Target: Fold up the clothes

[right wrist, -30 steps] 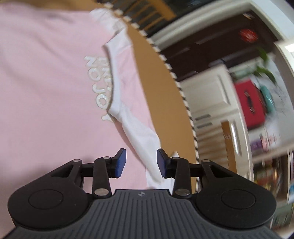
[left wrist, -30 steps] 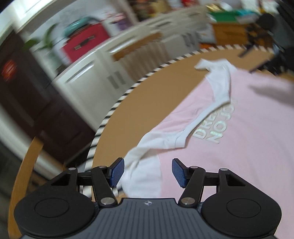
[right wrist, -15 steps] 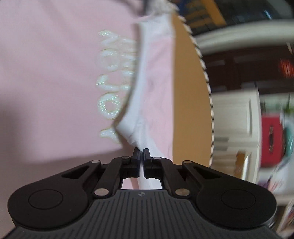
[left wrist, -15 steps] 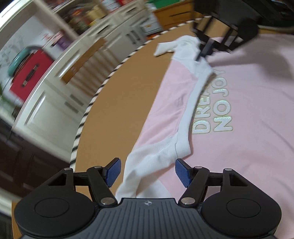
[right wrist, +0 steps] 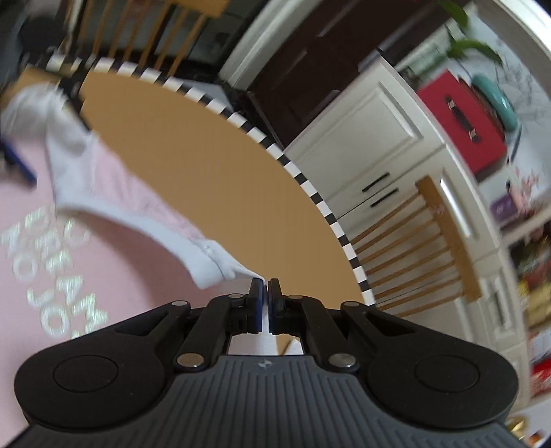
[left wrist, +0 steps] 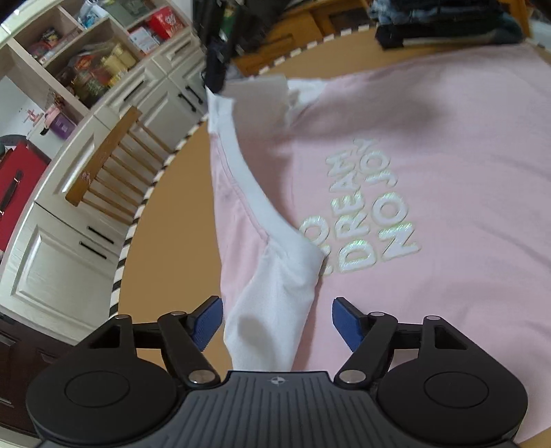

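Jaws of the right gripper (right wrist: 265, 287) clench the white sleeve (right wrist: 210, 256); left gripper (left wrist: 277, 318), jaws just widening, straddles the other sleeve (left wrist: 272, 310) at 6 o'clock on the pink shirt (left wrist: 430, 131) on the table (left wrist: 172, 234). Sleeve-folding step; next, the left must pinch.

Wooden chair (left wrist: 113, 165) beside white cabinets (left wrist: 65, 265)

Bare brown counter (left wrist: 179, 220) lies open between the pink T-shirt (left wrist: 430, 144) and the striped counter edge (left wrist: 137, 220), giving clear passage on that side. A wooden chair (left wrist: 113, 162) stands just beyond the edge, with white cabinets (left wrist: 62, 262) behind it. Dark folded clothes (left wrist: 447, 24) block the far end of the counter
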Demonstrator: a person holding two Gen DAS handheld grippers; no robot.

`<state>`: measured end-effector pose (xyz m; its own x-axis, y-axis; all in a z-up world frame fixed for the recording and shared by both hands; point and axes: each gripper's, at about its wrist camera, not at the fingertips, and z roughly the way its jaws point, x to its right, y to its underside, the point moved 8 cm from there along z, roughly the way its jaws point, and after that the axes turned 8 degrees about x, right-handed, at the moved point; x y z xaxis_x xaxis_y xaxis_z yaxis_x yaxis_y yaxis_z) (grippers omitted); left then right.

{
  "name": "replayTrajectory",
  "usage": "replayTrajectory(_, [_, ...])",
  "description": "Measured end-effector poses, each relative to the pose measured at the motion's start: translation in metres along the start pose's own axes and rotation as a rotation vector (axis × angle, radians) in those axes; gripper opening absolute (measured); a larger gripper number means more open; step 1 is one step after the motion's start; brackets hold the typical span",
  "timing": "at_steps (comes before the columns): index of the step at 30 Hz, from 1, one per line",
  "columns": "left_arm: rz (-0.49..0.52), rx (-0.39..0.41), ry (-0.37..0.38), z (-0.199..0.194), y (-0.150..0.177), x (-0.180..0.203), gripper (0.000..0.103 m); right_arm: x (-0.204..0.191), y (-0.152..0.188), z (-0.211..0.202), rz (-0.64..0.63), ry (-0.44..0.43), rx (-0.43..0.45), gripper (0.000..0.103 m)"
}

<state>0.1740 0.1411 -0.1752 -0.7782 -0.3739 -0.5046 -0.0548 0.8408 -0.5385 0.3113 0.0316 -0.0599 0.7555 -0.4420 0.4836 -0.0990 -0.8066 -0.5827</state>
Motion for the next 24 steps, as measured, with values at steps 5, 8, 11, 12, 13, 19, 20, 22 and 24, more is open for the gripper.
replayTrajectory(5, [-0.306,-0.101,0.01,0.024,0.006,-0.038,0.039,0.028,0.001,0.016,0.137,-0.016,-0.022,0.003])
replayTrajectory(8, [-0.427,-0.127,-0.015,0.034,0.018,-0.06,0.024,0.038,0.006,0.03,0.166,-0.015,-0.045,0.003])
replayTrajectory(11, [-0.586,-0.119,-0.03,0.036,0.029,-0.081,0.024,0.032,0.013,0.034,0.148,-0.092,-0.026,0.007])
replayTrajectory(12, [-0.65,-0.11,-0.034,0.036,0.033,-0.09,0.024,0.029,0.015,0.034,0.141,-0.133,-0.013,0.008])
replayTrajectory(13, [-0.709,-0.101,-0.041,0.036,0.037,-0.099,0.024,0.02,0.019,0.033,0.099,-0.163,-0.001,0.008])
replayTrajectory(19, [-0.948,-0.11,-0.092,0.041,0.068,-0.138,0.024,-0.045,0.044,0.026,-0.426,-0.184,0.05,0.031])
replayTrajectory(20, [-0.96,-0.11,-0.1,0.042,0.07,-0.141,0.025,-0.055,0.047,0.024,-0.504,-0.186,0.06,0.04])
replayTrajectory(22, [-0.976,-0.103,-0.112,0.042,0.073,-0.146,0.026,-0.073,0.053,0.022,-0.646,-0.193,0.076,0.042])
replayTrajectory(24, [-0.968,-0.083,-0.117,0.039,0.072,-0.15,0.029,-0.079,0.056,0.032,-0.714,-0.173,0.049,0.039])
